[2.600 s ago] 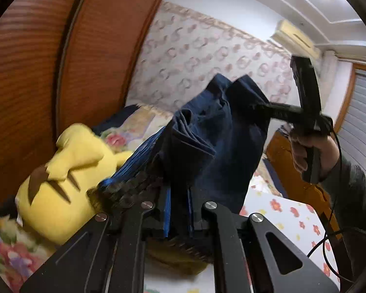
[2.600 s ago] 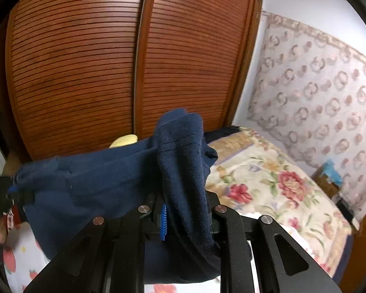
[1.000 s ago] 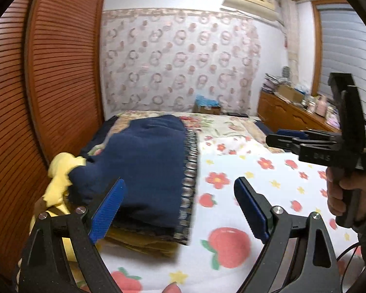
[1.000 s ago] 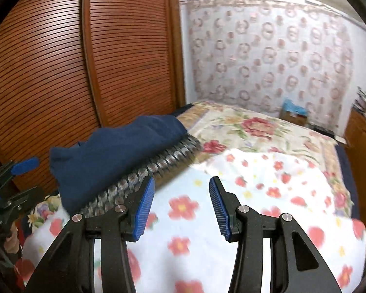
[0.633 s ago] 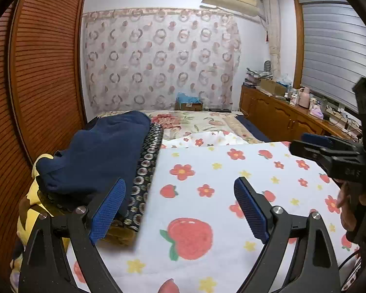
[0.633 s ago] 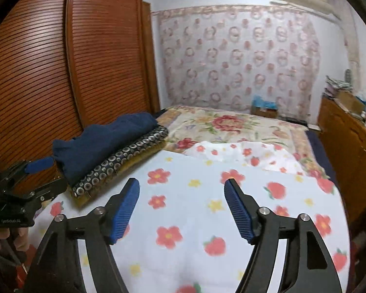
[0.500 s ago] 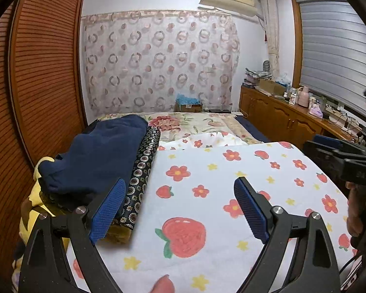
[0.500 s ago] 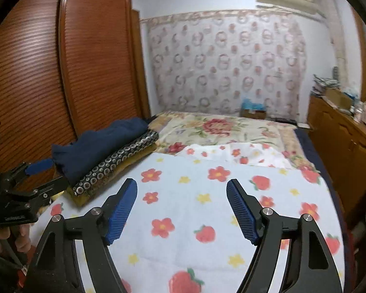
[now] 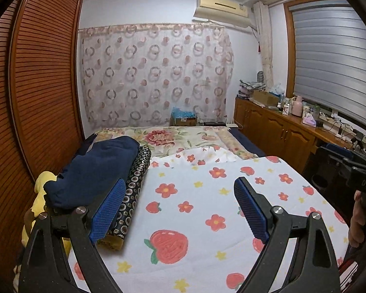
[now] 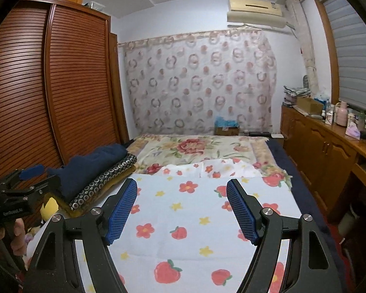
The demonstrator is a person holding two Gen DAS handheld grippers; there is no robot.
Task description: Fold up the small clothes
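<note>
Both tongs (left (image 9: 178,193), right (image 10: 181,195)) gape over folded navy garment (image 9: 95,171).

Louvred wooden wardrobe (image 9: 36,92) left; patterned curtain (image 9: 156,78) behind; blind (image 9: 334,56) right.

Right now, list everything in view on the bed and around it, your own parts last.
navy garment: one, dark blue, folded, top of the stack at the bed's left edge
patterned cloth: one, black with pale rings, under the navy garment
yellow plush toy: one, yellow, left of the stack, mostly hidden
strawberry sheet: one, white with red fruit and flowers, over the near bed
floral bedspread: one, cream with red roses, far half
wardrobe: one, brown slatted, left wall
air conditioner: one, cream, high on the wall
left gripper: open, empty
right gripper: just opened, empty
</note>
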